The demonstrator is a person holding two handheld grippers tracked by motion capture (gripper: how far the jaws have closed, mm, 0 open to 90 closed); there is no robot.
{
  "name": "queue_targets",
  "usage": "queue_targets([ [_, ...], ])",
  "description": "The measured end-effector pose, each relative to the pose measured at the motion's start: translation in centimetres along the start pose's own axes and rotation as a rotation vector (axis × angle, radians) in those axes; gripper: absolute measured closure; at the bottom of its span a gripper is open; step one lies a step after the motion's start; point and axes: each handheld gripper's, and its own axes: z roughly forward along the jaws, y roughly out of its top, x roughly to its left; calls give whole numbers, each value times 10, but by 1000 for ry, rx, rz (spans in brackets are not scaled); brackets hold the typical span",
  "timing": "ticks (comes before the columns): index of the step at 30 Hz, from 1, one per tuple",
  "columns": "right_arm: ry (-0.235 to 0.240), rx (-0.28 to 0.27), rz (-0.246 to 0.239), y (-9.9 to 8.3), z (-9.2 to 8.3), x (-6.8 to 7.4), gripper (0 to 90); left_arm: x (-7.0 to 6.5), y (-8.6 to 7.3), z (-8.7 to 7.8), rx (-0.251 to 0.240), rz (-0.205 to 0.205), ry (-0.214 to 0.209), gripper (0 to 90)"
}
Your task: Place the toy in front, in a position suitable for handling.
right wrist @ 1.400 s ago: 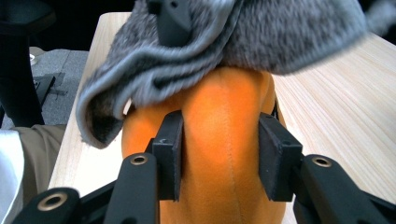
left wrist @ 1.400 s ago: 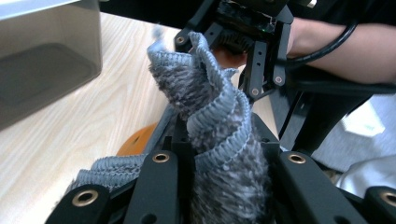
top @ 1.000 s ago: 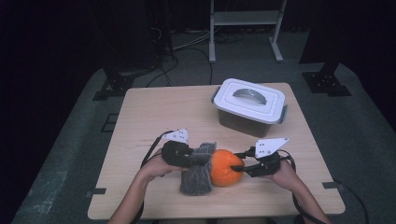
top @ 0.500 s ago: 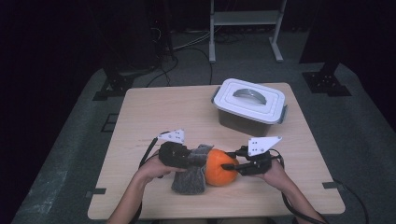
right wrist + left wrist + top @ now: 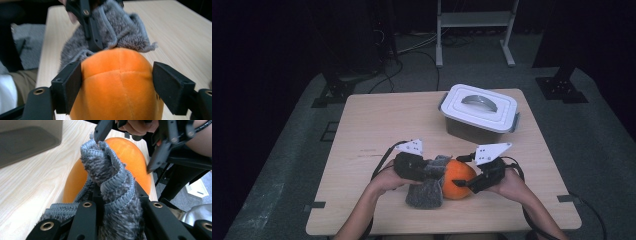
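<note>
Two risks: slip and roll.
Left hand-held gripper (image 5: 112, 202): clenched on cloth (image 5: 110, 182); tugging may slip it.
Right hand-held gripper (image 5: 117, 85): jaws just opening, released around ball (image 5: 117, 85); ball could roll across bench (image 5: 377, 120).

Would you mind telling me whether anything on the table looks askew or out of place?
Only the grey cloth: it lies bunched and crumpled against the orange plush ball, one fold pinched up in the left hand-held gripper. The lidded box sits closed; nothing is spilled.
</note>
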Motion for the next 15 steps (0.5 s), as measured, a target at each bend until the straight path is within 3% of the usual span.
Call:
queue_targets([
  [2, 9, 6, 37, -6, -1, -3, 333, 3, -3, -3, -14, -13, 1, 704],
  [5, 29, 1, 34, -15, -6, -6, 432, 5, -8, -3, -27, -33, -3, 703],
  [9, 37, -33, 9, -19, -6, -1, 572, 6, -12, 3, -65, -62, -53, 703],
  [11, 41, -60, 10, -18, -5, -1, 592, 8, -13, -2, -73, -72, -55, 706],
  [15, 49, -116, 10, -10, 0, -5, 610, 6, -7, -18, -77, -43, -29, 707],
])
